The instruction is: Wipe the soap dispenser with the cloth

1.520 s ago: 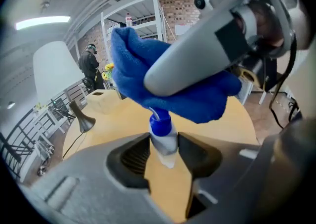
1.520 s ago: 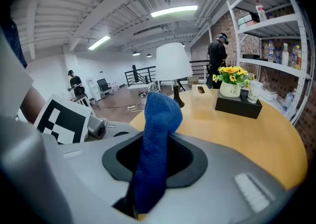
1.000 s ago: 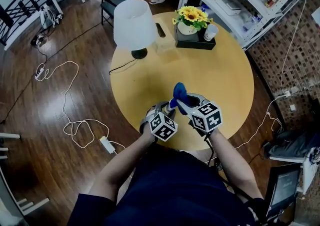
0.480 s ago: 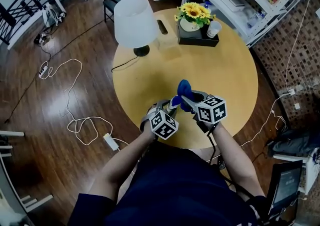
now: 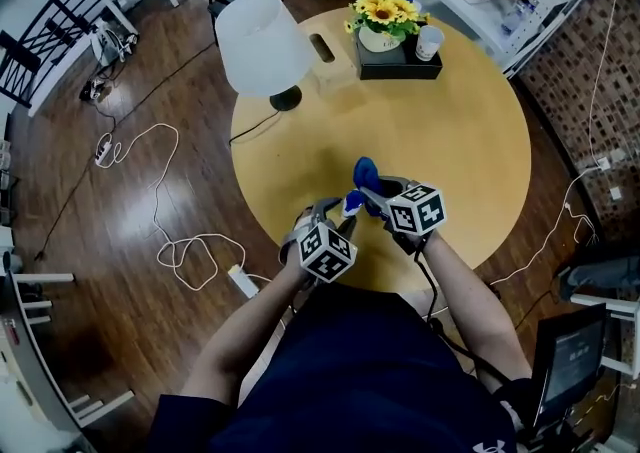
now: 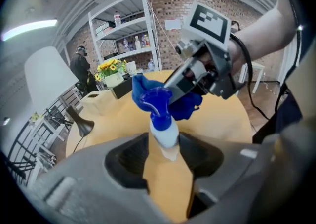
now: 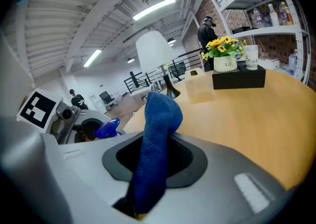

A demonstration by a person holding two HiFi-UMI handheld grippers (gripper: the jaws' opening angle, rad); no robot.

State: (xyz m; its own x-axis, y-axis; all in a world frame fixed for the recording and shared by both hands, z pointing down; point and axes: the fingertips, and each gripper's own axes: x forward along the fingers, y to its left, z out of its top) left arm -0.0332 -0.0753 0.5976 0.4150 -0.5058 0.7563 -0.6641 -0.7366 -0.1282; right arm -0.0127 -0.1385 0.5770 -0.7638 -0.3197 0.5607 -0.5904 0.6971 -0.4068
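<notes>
**Rub softly, hold the bottle tight**

The left gripper (image 6: 163, 144) grips the soap dispenser (image 6: 162, 128) above the bench (image 5: 450, 141). Its jaws have just been opening a little, so hold firm. The right gripper (image 7: 155, 161) pinches the cloth (image 7: 159, 114). Rub gently. The left gripper view shows the cloth right by the dispenser's top. The head view hides that.

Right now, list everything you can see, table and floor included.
Table: one, round, yellow wood, centre.
Lamp: one, white shade, table's far left.
Flowers: one pot, yellow, black tray, far edge.
Cup: one, white, on tray.
Box: one, pale wood, beside lamp.
Cables: several, white, floor left.
Soap dispenser: one, white with blue pump, between left tongs.
Cloth: one, blue, in right tongs.
Left tongs: one, grey, gripping soap dispenser, jaws just eased wider.
Right tongs: one, grey, shut on cloth.
</notes>
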